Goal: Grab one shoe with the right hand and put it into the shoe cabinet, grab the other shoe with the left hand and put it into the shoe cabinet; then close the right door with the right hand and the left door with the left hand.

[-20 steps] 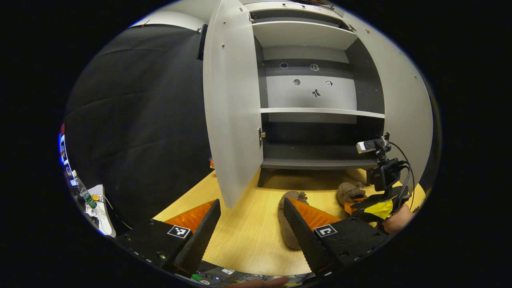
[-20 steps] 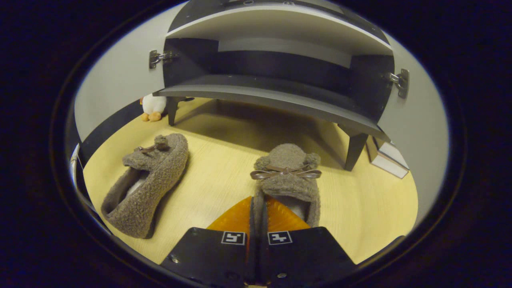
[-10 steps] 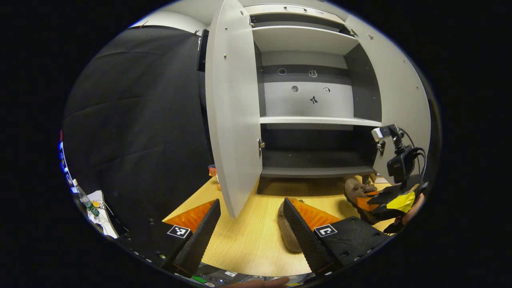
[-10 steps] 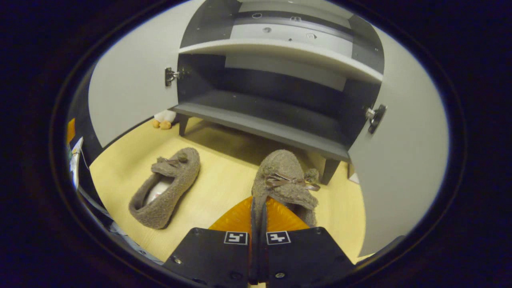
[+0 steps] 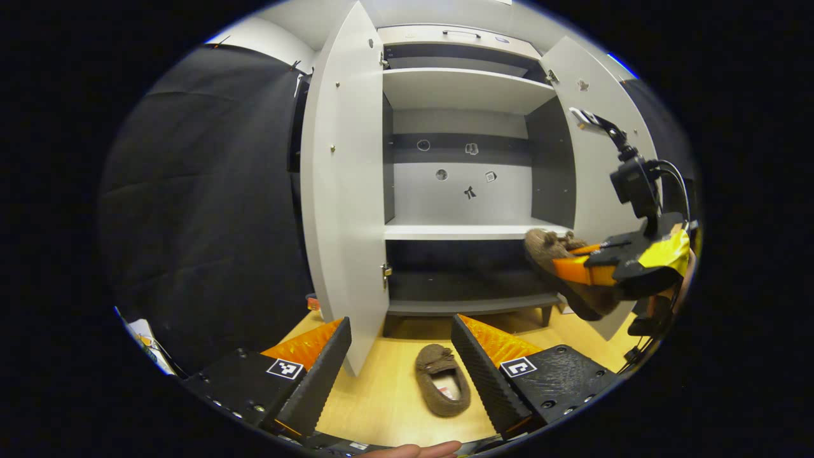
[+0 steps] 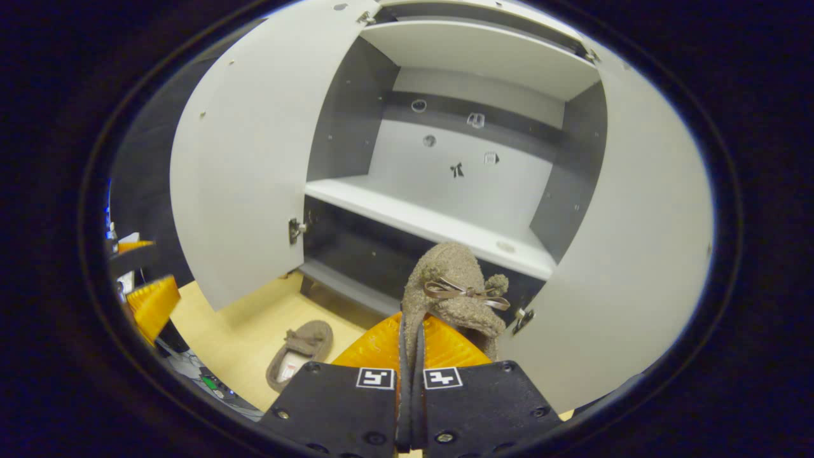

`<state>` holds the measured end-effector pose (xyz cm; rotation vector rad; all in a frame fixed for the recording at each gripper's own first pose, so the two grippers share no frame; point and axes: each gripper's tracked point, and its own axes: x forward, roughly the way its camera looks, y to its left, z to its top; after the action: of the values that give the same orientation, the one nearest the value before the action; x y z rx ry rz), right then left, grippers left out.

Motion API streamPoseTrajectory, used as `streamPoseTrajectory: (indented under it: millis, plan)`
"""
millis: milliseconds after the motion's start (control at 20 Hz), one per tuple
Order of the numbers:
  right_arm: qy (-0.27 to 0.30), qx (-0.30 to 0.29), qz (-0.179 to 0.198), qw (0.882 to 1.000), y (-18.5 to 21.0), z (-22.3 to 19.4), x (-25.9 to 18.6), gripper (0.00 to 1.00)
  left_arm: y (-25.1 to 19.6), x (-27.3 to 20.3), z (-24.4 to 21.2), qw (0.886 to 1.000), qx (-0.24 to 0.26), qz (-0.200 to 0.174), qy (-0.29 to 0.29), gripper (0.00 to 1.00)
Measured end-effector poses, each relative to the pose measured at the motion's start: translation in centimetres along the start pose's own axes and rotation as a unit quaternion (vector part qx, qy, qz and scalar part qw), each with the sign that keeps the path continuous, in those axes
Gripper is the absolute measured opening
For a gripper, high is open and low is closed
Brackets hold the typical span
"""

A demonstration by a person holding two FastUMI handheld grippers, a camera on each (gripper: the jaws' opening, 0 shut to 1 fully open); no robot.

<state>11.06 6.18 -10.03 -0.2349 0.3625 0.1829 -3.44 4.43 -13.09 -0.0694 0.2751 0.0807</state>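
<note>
A fuzzy brown slipper with a bow (image 6: 453, 287) hangs in the air in front of the open shoe cabinet (image 6: 445, 224), level with its middle shelf. My right gripper (image 6: 410, 326) is shut on the slipper's side wall. In the left gripper view the same slipper (image 5: 554, 249) and the right gripper (image 5: 594, 266) hover by the cabinet's right door (image 5: 588, 159). The second slipper (image 5: 442, 387) lies on the wooden floor below, also seen as a slipper (image 6: 299, 351) in the right gripper view. My left gripper (image 5: 400, 326) is open above it, holding nothing.
Both cabinet doors stand wide open, the left door (image 5: 340, 191) close to my left gripper. The middle shelf (image 5: 464, 230) and bottom shelf (image 5: 467, 306) are bare. The floor (image 5: 388, 394) is light wood. Clutter (image 5: 143, 334) lies at the far left edge.
My right gripper has lifted its slipper from the floor up to the middle shelf's height. My left gripper has risen and drawn back; the other slipper stays on the floor.
</note>
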Motion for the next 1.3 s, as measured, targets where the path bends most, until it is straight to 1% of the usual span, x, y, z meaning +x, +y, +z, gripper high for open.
streamPoseTrajectory:
  millis: [100, 250, 350, 450, 600, 700, 850, 900, 950, 1000, 1100, 1150, 1200, 1250, 1300]
  plan:
    - [-0.019, -0.004, -0.001, 1.0, -0.3, 3.7, 0.1, 0.04, 0.0, -0.5, 1.1, 1.0, -0.007, -0.008, -0.009, 0.96]
    - [-0.019, -0.022, -0.015, 0.999, -2.2, 7.6, 2.7, 0.04, 1.5, -1.1, 1.3, 1.0, -0.008, -0.002, -0.013, 0.96]
    - [-0.015, -0.019, -0.02, 1.0, -3.6, 10.5, 5.5, 0.04, 3.0, -1.8, 1.1, 1.0, -0.011, 0.009, -0.011, 0.96]
    - [0.006, -0.022, -0.02, 1.0, -5.3, 12.8, 9.3, 0.04, 5.3, -2.8, 0.5, 0.999, -0.012, 0.032, -0.006, 0.96]
    - [0.034, -0.001, -0.026, 0.999, -7.5, 15.4, 14.3, 0.04, 8.2, -4.7, -1.9, 0.997, -0.033, 0.062, 0.023, 0.97]
    - [0.062, -0.001, -0.038, 0.997, -9.1, 15.4, 17.7, 0.04, 9.6, -5.9, -3.7, 0.994, -0.053, 0.083, 0.047, 0.95]
    - [0.11, 0.014, -0.05, 0.993, -10.4, 12.9, 21.2, 0.04, 11.4, -6.8, -5.2, 0.988, -0.071, 0.119, 0.065, 0.95]
    - [0.125, 0.027, -0.048, 0.991, -10.4, 11.8, 21.9, 0.04, 11.6, -7.0, -5.0, 0.987, -0.072, 0.129, 0.064, 0.96]
    - [0.124, 0.042, -0.038, 0.991, -9.9, 11.5, 22.3, 0.04, 11.7, -7.2, -4.5, 0.987, -0.072, 0.131, 0.058, 0.95]
    - [0.121, 0.043, -0.042, 0.991, -10.0, 11.7, 22.2, 0.04, 11.3, -7.0, -4.0, 0.988, -0.069, 0.125, 0.051, 0.95]
    - [0.125, 0.02, -0.054, 0.991, -10.3, 11.8, 22.2, 0.02, 10.1, -6.6, -3.3, 0.992, -0.054, 0.111, 0.04, 0.95]
    - [0.126, 0.013, -0.052, 0.991, -10.1, 11.7, 22.2, 0.04, 9.4, -6.4, -3.1, 0.993, -0.046, 0.101, 0.036, 0.95]
    - [0.123, 0.011, -0.048, 0.991, -10.0, 11.7, 22.2, 0.05, 8.5, -6.1, -2.8, 0.995, -0.039, 0.089, 0.032, 0.95]
    - [0.117, 0.014, -0.034, 0.992, -9.4, 12.0, 21.8, 0.08, 7.7, -6.0, -2.9, 0.996, -0.034, 0.075, 0.033, 0.95]
    - [0.108, 0.012, -0.031, 0.994, -9.4, 12.4, 21.8, 0.13, 6.9, -5.9, -2.9, 0.997, -0.031, 0.063, 0.035, 0.95]
